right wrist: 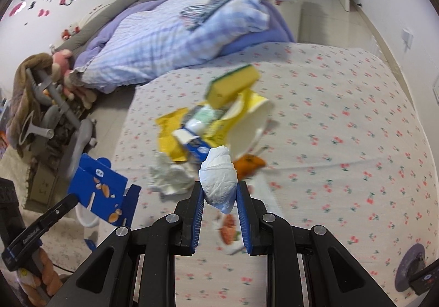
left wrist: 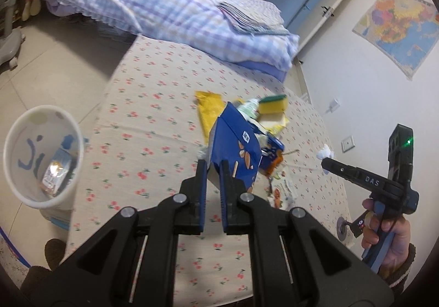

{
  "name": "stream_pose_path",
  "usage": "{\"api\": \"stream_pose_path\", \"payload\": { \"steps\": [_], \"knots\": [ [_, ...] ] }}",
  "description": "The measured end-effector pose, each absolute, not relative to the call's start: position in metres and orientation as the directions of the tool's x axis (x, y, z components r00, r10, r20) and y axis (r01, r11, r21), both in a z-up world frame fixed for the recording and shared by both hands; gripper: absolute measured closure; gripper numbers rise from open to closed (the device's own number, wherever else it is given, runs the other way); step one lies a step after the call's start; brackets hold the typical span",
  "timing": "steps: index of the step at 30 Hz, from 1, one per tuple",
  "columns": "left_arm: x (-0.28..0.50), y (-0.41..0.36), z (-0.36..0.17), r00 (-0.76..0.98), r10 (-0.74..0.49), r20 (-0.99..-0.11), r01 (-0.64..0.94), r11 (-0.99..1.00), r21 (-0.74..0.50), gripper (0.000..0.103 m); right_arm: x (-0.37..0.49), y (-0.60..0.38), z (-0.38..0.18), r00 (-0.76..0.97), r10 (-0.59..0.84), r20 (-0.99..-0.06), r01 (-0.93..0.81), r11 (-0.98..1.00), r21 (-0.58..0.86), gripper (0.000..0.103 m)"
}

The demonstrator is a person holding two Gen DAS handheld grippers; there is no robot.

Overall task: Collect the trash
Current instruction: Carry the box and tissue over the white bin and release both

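Trash lies heaped in the middle of the cherry-print counter — a yellow sponge on top, yellow wrappers and a cream tub beneath it, crumpled tissue at the near edge of the heap. Left claw is clamped on a blue carton, which is lifted just off the near side of the heap. Right claw is closed on a white tissue wad, held up just on the near side of the heap. A white bin stands off the counter's left edge, well apart from the heap — a shiny wrapper lies inside it.
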State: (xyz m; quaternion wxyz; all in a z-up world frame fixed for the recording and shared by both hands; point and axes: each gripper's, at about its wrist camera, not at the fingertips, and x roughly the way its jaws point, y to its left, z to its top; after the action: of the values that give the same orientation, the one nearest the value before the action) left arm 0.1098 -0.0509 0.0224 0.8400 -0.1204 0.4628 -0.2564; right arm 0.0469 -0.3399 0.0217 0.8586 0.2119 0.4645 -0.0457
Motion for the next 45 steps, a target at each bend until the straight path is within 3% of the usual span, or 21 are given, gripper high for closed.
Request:
{"api": "stream_pose_path", "payload": {
  "steps": [10,20,34,35,37,38,39,45],
  "knots": [
    [0.121,0.028,0.015,0.515,-0.457,-0.725,0.194,0.886,-0.421,0.093,0.081,-0.270,0.024,0.553,0.172,-0.815,0.165,0.937,0.309,0.078],
    [0.138,0.118,-0.010,0.568,-0.291,-0.769,-0.001,0.935,-0.355,0.093,0.115,-0.196,0.014,0.513,0.216,-0.831,0.061,0.956,0.287,0.078],
    [0.155,0.150,-0.037,0.554,-0.145,-0.820,-0.070,0.973,-0.219,0.089,0.154,-0.118,-0.011,0.453,0.268,-0.850,-0.047,0.960,0.277,0.078],
    [0.156,0.150,-0.038,0.551,-0.135,-0.824,-0.066,0.977,-0.205,0.086,0.156,-0.114,-0.013,0.450,0.271,-0.851,-0.052,0.959,0.278,0.078],
    [0.157,0.151,-0.039,0.538,-0.105,-0.836,-0.069,0.983,-0.168,0.069,0.161,-0.105,-0.016,0.441,0.279,-0.853,-0.060,0.958,0.282,0.078],
    [0.156,0.153,-0.039,0.532,-0.092,-0.841,-0.075,0.985,-0.155,0.041,0.163,-0.101,-0.017,0.438,0.282,-0.854,-0.064,0.957,0.284,0.078],
    [0.155,0.154,-0.039,0.532,-0.079,-0.843,-0.082,0.986,-0.144,0.020,0.164,-0.097,-0.019,0.434,0.287,-0.854,-0.068,0.956,0.286,0.078],
    [0.147,0.156,-0.040,0.511,0.036,-0.859,-0.105,0.994,-0.020,0.011,0.170,-0.076,-0.026,0.418,0.306,-0.855,-0.091,0.951,0.296,0.078]
  ]
}}
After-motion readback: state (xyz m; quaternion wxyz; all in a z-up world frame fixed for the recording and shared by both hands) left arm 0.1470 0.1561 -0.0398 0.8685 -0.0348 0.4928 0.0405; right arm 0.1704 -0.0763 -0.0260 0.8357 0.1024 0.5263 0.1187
